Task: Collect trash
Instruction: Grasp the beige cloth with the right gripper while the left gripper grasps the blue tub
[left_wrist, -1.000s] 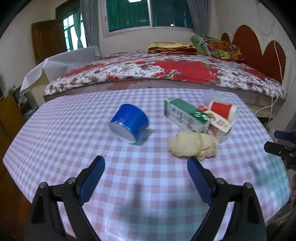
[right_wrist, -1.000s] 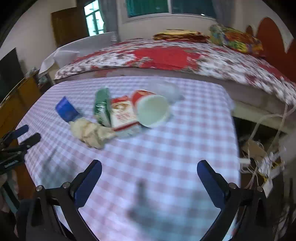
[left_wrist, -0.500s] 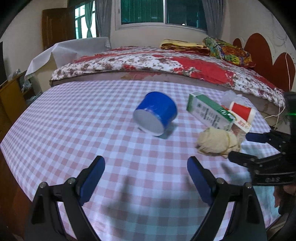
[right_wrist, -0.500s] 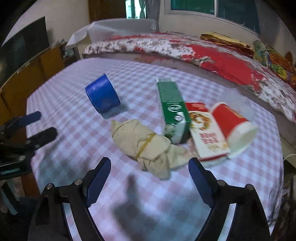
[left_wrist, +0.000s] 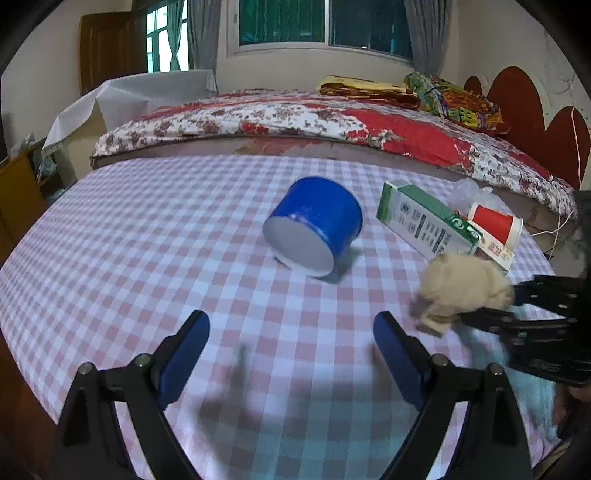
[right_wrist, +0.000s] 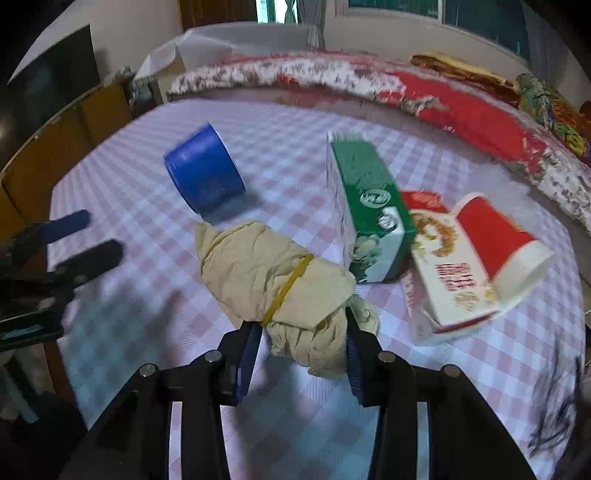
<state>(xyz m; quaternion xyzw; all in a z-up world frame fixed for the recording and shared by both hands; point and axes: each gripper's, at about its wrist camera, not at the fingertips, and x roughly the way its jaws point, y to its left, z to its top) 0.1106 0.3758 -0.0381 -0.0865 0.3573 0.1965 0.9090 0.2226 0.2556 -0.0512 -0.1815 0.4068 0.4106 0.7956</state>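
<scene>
Right, my right gripper (right_wrist: 299, 354) is closing its jaws on the near end of the crumpled beige wad (right_wrist: 273, 273), the one cinched with a yellow rubber band (right_wrist: 288, 291). The wad lies on the checked tabletop (right_wrist: 295, 155), just beside the green carton (right_wrist: 365, 210), and both pads look to be at its sides; whether they are truly biting yet I can't be sure.

To do this well, I'd finish the squeeze before lifting, since soft paper gives and a half-closed grip could let it slide out. I'd keep the pads below the band, where the bundle is thickest. I'd lift straight up rather than drag, because the far end sits close to the carton, and beyond that the red-and-white box (right_wrist: 450, 269) and the tipped red paper cup (right_wrist: 498, 236) lie touching each other; a sideways pull may scatter them.

My left gripper (left_wrist: 291, 354) hangs with its jaws wide and nothing between them, aimed toward the blue tub (left_wrist: 314, 225) on its side. I'd hold it clear until the wad is up.
</scene>
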